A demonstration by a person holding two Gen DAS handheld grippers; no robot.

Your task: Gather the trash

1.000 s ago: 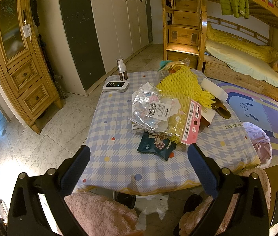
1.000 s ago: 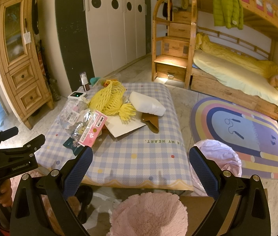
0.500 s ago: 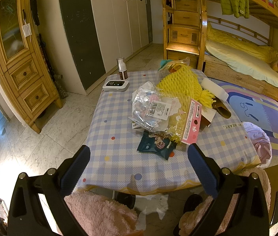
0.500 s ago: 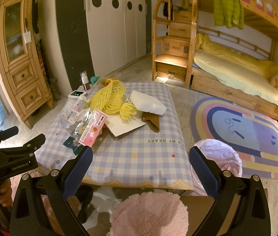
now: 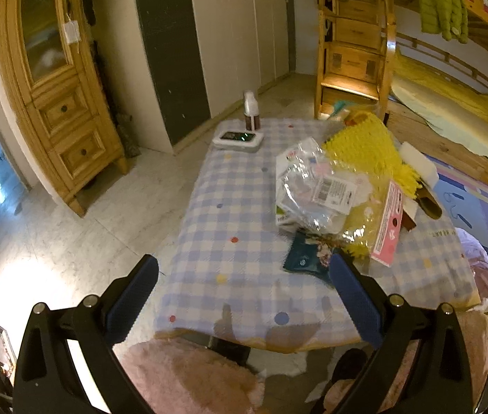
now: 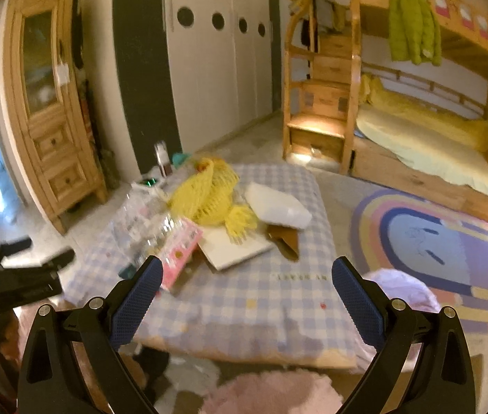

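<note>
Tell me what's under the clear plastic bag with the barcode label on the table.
Under the clear plastic bag, a white-and-green carton edge and a dark blue snack wrapper poke out. The rest beneath it is hidden.

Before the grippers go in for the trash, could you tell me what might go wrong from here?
1. The clear crinkled plastic bag, yellow foam net and pink-edged packet overlap, so one pinch may drag several.
2. The white device with a lit screen and small brown bottle share the checked tablecloth; they could be taken for trash.
3. The dark blue wrapper lies flat, so the open left gripper may pinch cloth.
</note>
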